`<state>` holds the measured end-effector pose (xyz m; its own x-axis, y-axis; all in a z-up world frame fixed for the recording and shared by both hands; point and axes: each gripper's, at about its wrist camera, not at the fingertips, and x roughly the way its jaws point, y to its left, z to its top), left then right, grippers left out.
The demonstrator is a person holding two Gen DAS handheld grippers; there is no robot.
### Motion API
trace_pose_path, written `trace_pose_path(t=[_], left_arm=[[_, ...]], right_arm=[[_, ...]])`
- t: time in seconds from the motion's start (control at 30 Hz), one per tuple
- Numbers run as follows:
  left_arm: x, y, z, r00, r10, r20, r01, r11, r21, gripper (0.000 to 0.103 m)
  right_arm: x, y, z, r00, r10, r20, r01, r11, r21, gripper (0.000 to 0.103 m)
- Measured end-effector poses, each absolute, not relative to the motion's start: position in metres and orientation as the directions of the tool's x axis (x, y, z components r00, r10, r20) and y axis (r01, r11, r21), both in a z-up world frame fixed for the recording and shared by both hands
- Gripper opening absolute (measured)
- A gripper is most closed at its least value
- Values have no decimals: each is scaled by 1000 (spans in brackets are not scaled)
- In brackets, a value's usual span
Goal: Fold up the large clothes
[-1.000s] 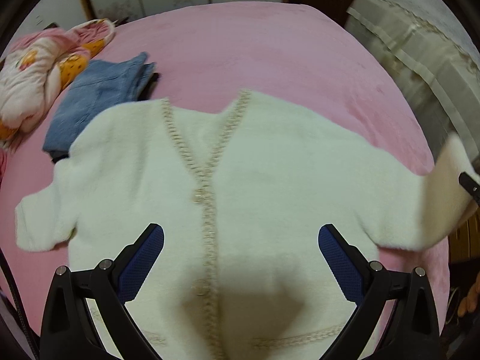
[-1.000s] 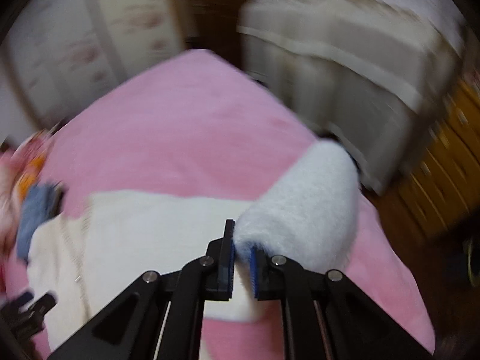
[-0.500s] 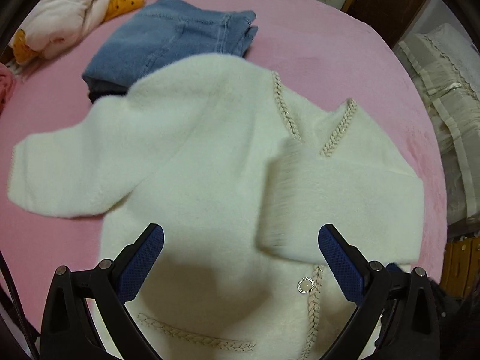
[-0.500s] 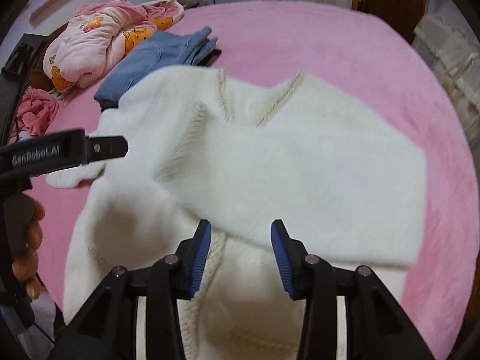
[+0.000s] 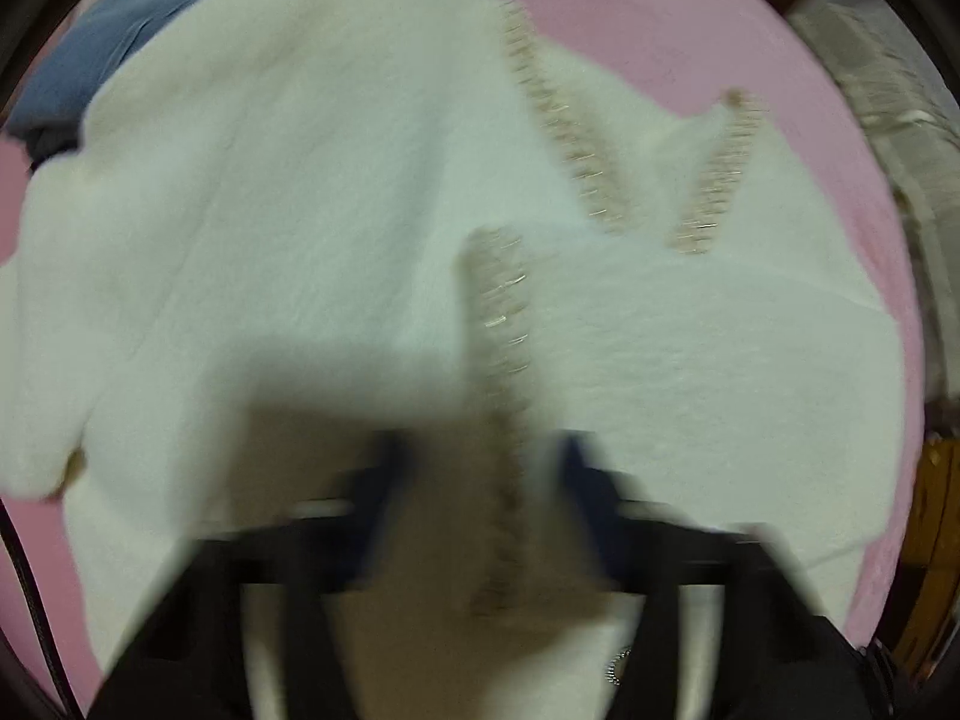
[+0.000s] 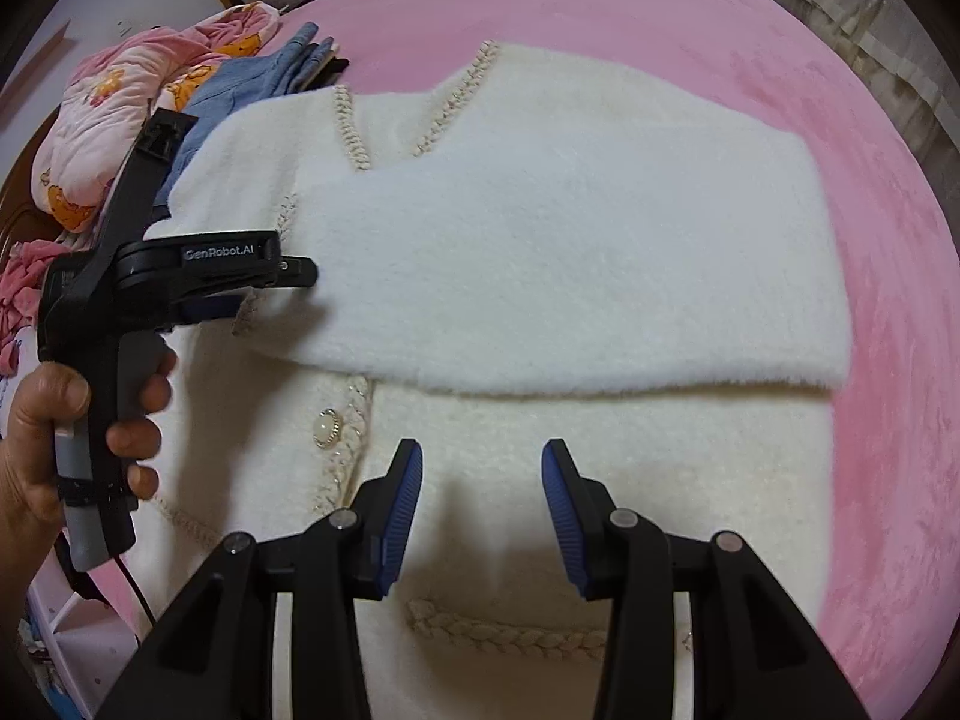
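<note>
We have the white cardigan (image 6: 540, 300) spread face-up on the pink bedspread (image 6: 870, 180), so it lies flat for folding. One sleeve (image 6: 570, 276) is laid across the chest, just ahead of our right gripper (image 6: 482, 504), which tucks that side in and squares off the body. We judge the other sleeve comes next.

Our right gripper hovers over the lower front of the cardigan, its jaws partly apart, with nothing between them. The pads touch no cloth that we can see.

Our left gripper (image 5: 480, 480) is blurred in its own view. Its jaws are closing over the cuff's braided trim (image 5: 498, 360), which lies between them. From the right view, its tip sits at the cuff end of the folded sleeve, but we cannot tell whether the pads press on it yet.

Folded jeans (image 6: 270, 78) and a pink quilt (image 6: 132, 102) lie beyond the left gripper.
</note>
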<state>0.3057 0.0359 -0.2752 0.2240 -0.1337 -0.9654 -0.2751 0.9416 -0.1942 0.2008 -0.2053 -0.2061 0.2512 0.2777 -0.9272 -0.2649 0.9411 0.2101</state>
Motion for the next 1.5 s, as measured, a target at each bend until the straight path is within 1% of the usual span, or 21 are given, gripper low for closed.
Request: trace_pose_path(t=[0.03, 0.07, 0.13, 0.23, 0.3, 0.4, 0.43, 0.5, 0.53, 0.57, 0.6, 0.67, 0.73, 0.87, 1.13, 1.3, 1.5], left_arm=[[306, 34, -267, 241, -120, -963, -271, 944, -185, 12], [305, 34, -257, 276, -139, -951, -259, 942, -213, 9], [303, 33, -236, 341, -139, -930, -234, 945, -227, 9], [297, 37, -206, 437, -68, -897, -221, 959, -180, 9], [294, 45, -202, 460, -19, -888, -249, 957, -149, 9], [294, 59, -228, 380, 19, -925, -299, 949, -103, 11], [290, 65, -239, 348, 34, -937, -315, 945, -82, 14], [283, 75, -251, 294, 50, -955, -334, 941, -54, 27], [278, 79, -255, 287, 49, -957, -342, 938, -55, 31], [273, 84, -254, 287, 55, -956, -359, 932, -54, 42], [268, 89, -252, 292, 55, -955, -375, 925, -61, 57], [255, 104, -245, 304, 38, -952, -418, 903, -97, 71], [242, 121, -238, 318, 16, -948, -452, 881, -137, 72], [210, 162, -238, 300, -14, -954, -533, 827, -180, 73], [137, 258, -272, 308, -68, -949, -706, 652, -276, 73], [110, 308, -283, 355, -86, -931, -761, 553, -341, 73], [97, 351, -297, 392, -92, -915, -776, 500, -383, 73]], right_arm=[[200, -206, -207, 249, 279, -928, -257, 942, 215, 42], [200, -206, -208, 245, 284, -927, -248, 943, 224, 42], [200, -206, -208, 243, 302, -922, -232, 941, 247, 42], [202, -202, -202, 263, 312, -913, -236, 938, 252, 42], [204, -197, -199, 277, 308, -910, -249, 938, 242, 42], [208, -191, -202, 265, 305, -915, -256, 937, 238, 42], [209, -189, -204, 258, 302, -918, -253, 938, 237, 42], [209, -185, -207, 243, 302, -922, -251, 938, 241, 42], [208, -183, -208, 238, 304, -922, -249, 937, 245, 42], [207, -181, -208, 236, 308, -922, -250, 936, 249, 42], [206, -179, -208, 233, 310, -922, -253, 934, 250, 42], [203, -174, -208, 225, 309, -924, -263, 932, 248, 42], [202, -166, -209, 213, 312, -926, -278, 928, 248, 42], [200, -149, -207, 204, 324, -924, -302, 918, 255, 42], [191, -93, -203, 187, 339, -922, -374, 893, 252, 45], [188, -53, -198, 197, 345, -918, -406, 881, 244, 46], [193, 1, -190, 245, 343, -907, -423, 880, 218, 46]])
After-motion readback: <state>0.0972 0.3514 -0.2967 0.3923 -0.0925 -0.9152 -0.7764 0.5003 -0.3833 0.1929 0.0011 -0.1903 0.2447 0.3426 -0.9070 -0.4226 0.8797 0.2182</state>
